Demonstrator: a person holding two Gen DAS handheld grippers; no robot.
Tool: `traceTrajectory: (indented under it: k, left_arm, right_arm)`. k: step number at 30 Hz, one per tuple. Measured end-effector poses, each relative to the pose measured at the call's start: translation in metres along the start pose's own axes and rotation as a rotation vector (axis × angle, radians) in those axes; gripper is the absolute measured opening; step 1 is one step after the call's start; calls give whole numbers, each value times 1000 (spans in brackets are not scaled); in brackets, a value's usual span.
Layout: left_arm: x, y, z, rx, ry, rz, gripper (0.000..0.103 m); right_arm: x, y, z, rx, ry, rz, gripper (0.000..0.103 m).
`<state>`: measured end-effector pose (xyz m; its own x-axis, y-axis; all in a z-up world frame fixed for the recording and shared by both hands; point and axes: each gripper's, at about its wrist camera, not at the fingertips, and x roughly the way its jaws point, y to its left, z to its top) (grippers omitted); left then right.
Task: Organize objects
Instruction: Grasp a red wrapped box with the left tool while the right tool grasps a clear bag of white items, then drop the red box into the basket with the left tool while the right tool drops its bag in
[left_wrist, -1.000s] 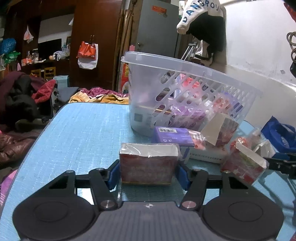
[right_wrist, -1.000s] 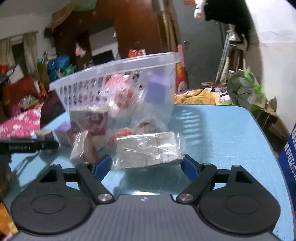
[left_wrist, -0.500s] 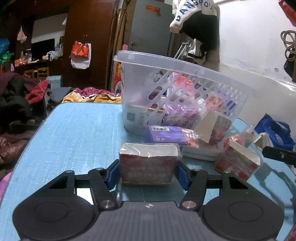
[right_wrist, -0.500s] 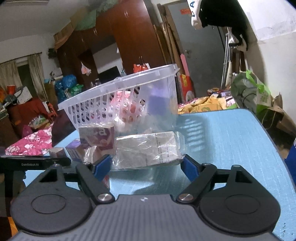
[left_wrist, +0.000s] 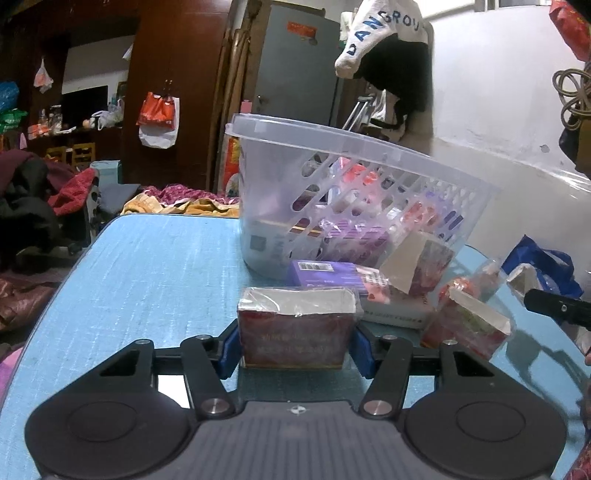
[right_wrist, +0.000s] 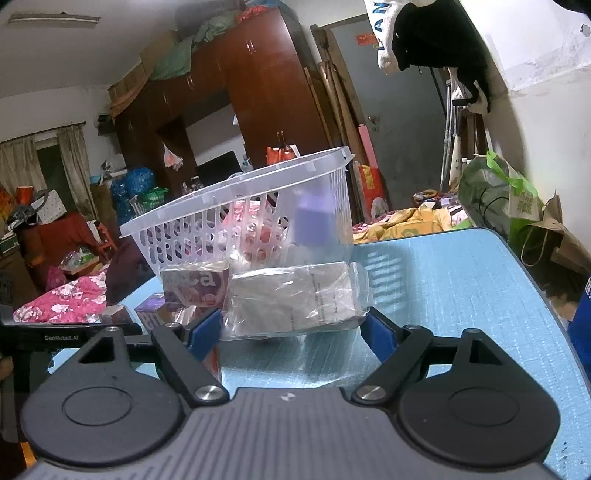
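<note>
A red box (left_wrist: 295, 332) with a silvery top, wrapped in clear film, stands on the blue table (left_wrist: 147, 277). My left gripper (left_wrist: 295, 350) is closing on it, and both blue pads meet its sides. My right gripper (right_wrist: 295, 328) is shut on a clear-wrapped grey packet (right_wrist: 295, 299), held just above the table (right_wrist: 461, 280) with a shadow beneath it. A clear plastic basket (left_wrist: 332, 147) stands behind with several packets inside. In the right wrist view the basket (right_wrist: 236, 195) is just beyond the packet.
Loose in front of the basket lie a purple box (left_wrist: 325, 273), a tilted box (left_wrist: 417, 266), a white flat box (left_wrist: 395, 310) and a red wrapped packet (left_wrist: 465, 328). Another purple box (right_wrist: 195, 284) sits left of the grey packet. The table edge (right_wrist: 546, 295) curves off at the right.
The right gripper has tipped upward with the grey packet, which has come off the table. The left gripper has stayed around the red box.
</note>
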<state>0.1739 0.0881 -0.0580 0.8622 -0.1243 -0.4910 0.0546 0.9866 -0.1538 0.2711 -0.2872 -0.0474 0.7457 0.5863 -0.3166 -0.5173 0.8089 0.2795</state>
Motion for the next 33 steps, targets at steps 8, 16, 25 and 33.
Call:
traceTrajectory:
  k: [8,16,25,33]
  left_arm:
    - [1,0,0,0,2,-10,62]
    - [-14,0,-3,0,-108,-6,62]
    - [-58,-20,44,36,-281,-57,62]
    - [-11,-54,159,85,-255,-27,62]
  right_arm:
    - [-2,-1,-1,6,-10,15,84]
    - [-11,-1,-3,0,-77,25,84]
    - [-36,32,41,-127,-243,53,84]
    - [41,70,137,-236,-217,8,85]
